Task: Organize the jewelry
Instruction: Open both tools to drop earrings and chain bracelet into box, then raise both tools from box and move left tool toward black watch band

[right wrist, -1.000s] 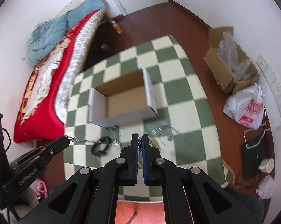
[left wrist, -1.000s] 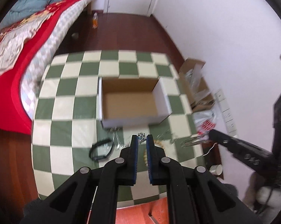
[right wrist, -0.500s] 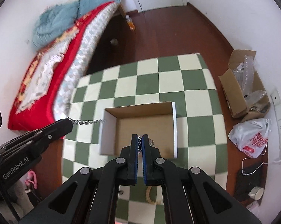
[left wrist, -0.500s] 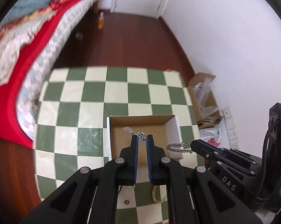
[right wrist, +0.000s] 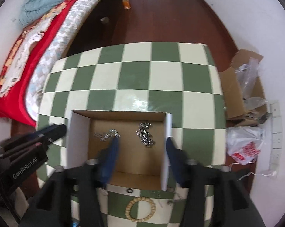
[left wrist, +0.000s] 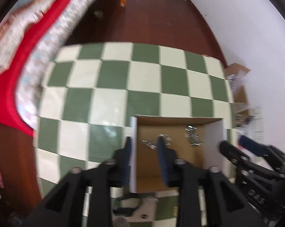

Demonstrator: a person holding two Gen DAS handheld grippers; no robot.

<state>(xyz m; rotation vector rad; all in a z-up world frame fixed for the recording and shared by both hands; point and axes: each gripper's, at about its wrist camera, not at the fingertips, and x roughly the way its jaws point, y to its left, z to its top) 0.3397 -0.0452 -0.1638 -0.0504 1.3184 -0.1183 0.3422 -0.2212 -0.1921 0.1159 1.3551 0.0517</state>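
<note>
An open cardboard box (right wrist: 78, 132) (left wrist: 214, 141) sits on the green-and-cream checkered table (right wrist: 135, 75). Two silver chains lie on its floor, one on the left (right wrist: 106, 135) (left wrist: 152, 143) and one on the right (right wrist: 145, 134) (left wrist: 193, 136). My left gripper (left wrist: 144, 147) is open and empty over the box's left wall. My right gripper (right wrist: 142, 149) is open and empty over the box. A beaded wooden bracelet (right wrist: 140, 209) and a small ring (right wrist: 129, 190) lie on the table in front of the box.
A bed with a red cover (right wrist: 29, 43) stands to the left of the table. A brown carton with plastic wrap (right wrist: 244, 87) and a white plastic bag (right wrist: 244, 141) sit on the floor at the right. An orange bottle (right wrist: 125, 1) stands on the far floor.
Both grippers have opened and let go of the silver chains, which now lie on the box floor. Both cameras have come closer to the box.
</note>
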